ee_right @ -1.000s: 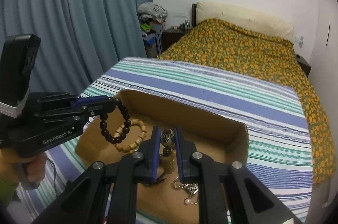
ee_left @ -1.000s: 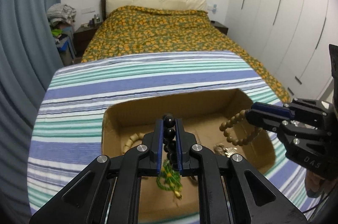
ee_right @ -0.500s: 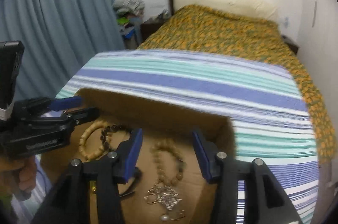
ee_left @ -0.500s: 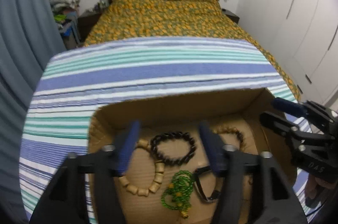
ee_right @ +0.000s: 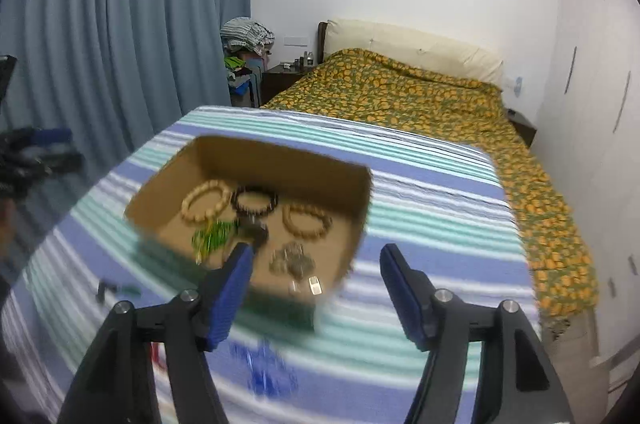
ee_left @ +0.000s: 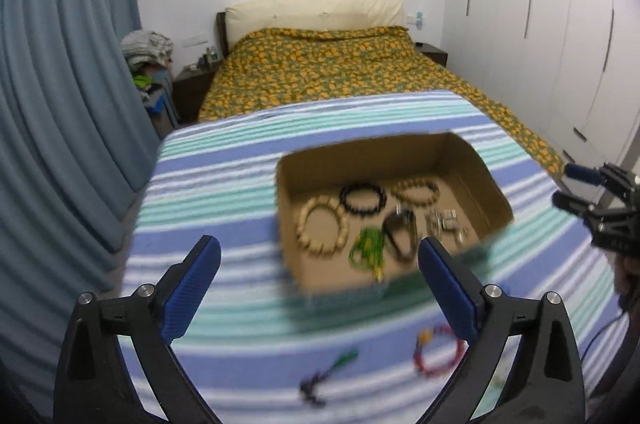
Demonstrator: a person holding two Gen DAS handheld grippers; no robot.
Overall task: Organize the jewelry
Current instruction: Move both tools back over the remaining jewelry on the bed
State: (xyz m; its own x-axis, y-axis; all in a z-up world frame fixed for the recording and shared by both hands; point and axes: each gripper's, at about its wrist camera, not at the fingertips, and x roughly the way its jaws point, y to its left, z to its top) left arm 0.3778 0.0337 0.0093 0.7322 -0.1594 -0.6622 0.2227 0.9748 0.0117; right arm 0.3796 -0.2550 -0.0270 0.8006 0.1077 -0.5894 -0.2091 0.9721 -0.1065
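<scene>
A shallow cardboard box (ee_left: 472,164) (ee_right: 352,220) sits on the striped cloth. In it lie a black bead bracelet (ee_left: 363,199) (ee_right: 255,201), two tan bead bracelets (ee_left: 322,229) (ee_left: 415,191), a green bead string (ee_left: 367,249) (ee_right: 211,237), a dark loop (ee_left: 401,234) and silver pieces (ee_left: 446,224) (ee_right: 292,259). My left gripper (ee_left: 318,294) is open and empty, pulled back above the cloth in front of the box. My right gripper (ee_right: 316,290) is open and empty, near the box's front right corner.
On the striped cloth (ee_left: 224,184) in front of the box lie a red bead bracelet (ee_left: 438,354) and a small dark-and-green piece (ee_left: 326,378) (ee_right: 116,290). A bed with an orange-patterned cover (ee_left: 332,72) stands behind. Blue curtains (ee_right: 100,44) hang at the left, wardrobes (ee_left: 560,44) at the right.
Both grippers let go of their bracelets, which now lie in the box. Both have opened wide and drawn back and up from the box.
</scene>
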